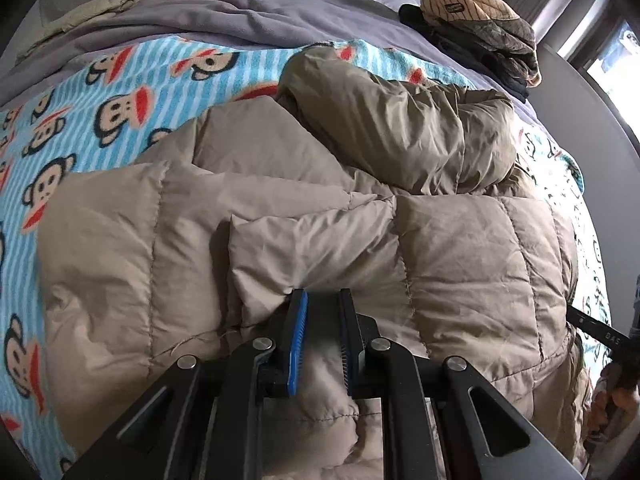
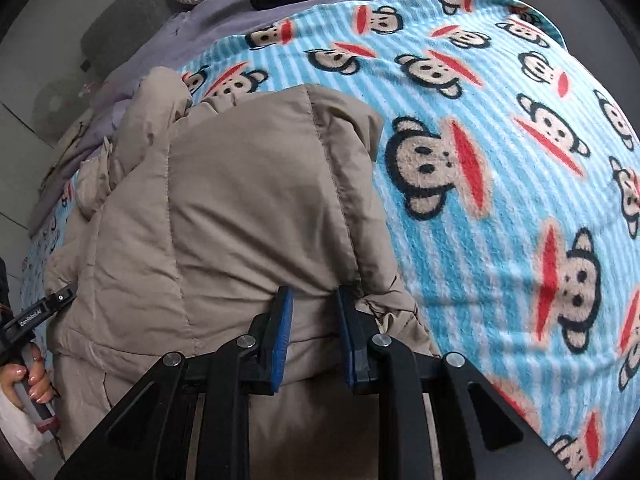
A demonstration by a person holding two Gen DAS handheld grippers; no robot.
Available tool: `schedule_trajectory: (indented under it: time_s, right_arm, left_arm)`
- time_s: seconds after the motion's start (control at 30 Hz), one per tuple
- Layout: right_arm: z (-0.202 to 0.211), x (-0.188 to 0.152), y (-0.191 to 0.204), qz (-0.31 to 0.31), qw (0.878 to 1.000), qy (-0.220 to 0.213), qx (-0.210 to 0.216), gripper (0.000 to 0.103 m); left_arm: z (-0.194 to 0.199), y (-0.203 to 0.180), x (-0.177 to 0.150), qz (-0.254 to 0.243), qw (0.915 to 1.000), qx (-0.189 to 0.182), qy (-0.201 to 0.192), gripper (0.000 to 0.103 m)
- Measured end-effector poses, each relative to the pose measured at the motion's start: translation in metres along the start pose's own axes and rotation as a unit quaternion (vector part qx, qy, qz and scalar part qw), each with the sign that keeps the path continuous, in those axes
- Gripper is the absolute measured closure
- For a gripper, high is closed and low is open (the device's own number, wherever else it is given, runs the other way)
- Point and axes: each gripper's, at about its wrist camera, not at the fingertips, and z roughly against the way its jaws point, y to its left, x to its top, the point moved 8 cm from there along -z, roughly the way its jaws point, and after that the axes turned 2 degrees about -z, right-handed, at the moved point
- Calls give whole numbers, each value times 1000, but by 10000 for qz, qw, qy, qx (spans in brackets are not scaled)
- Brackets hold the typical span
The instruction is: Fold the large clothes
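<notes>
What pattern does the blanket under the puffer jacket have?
The blanket has light blue and white stripes with cartoon monkey faces, red mouths. The right wrist view shows it best.

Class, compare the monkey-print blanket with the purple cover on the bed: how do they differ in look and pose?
The monkey-print blanket is blue-striped with cartoon faces; the purple cover is plain. The blanket lies fairly flat under the tan puffer jacket; the cover is bunched in folds farther up the bed, carrying a stack of folded clothes. Both look like soft fleece.
</notes>
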Motion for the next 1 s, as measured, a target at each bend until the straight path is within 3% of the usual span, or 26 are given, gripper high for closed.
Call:
schedule_trajectory:
  time_s: [0.2, 0.37, 0.57, 0.6, 0.63, 0.67, 0.7, 0.8, 1.0]
  right_arm:
    - [28, -3, 1, -256, 9996, 33, 150, 77]
    - [43, -17, 0, -530, 9979, 131, 347, 77]
    - [51, -44, 3, -570, 9961, 410, 541, 76]
    - [52, -48, 3, -564, 9957, 470, 562, 76]
    - [53, -51, 3, -554, 9954, 516, 586, 76]
    - [54, -53, 3, -542, 9951, 556, 606, 76]
    - [55, -56, 3, -530, 9949, 588, 629, 76]
    - [60, -60, 4, -473, 9943, 642, 708, 71]
    - [66, -68, 5, -305, 9932, 760, 827, 60]
  left_arm:
    - [37, -3, -2, 19, 9996, 264, -96, 86]
    - [58, -13, -24, -107, 9985, 540, -10, 86]
    - [74, -24, -53, 134, 9974, 704, 40, 86]
    - [77, -26, -57, 186, 9971, 742, 40, 78]
    - [80, -28, -60, 232, 9970, 743, 37, 41]
    - [83, -29, -63, 301, 9967, 748, 9, 22]
    - [88, -31, -66, 360, 9965, 756, -82, 11]
    - [100, -42, -74, 294, 9968, 727, -157, 9]
    - [105, -52, -100, 374, 9958, 835, 81, 9]
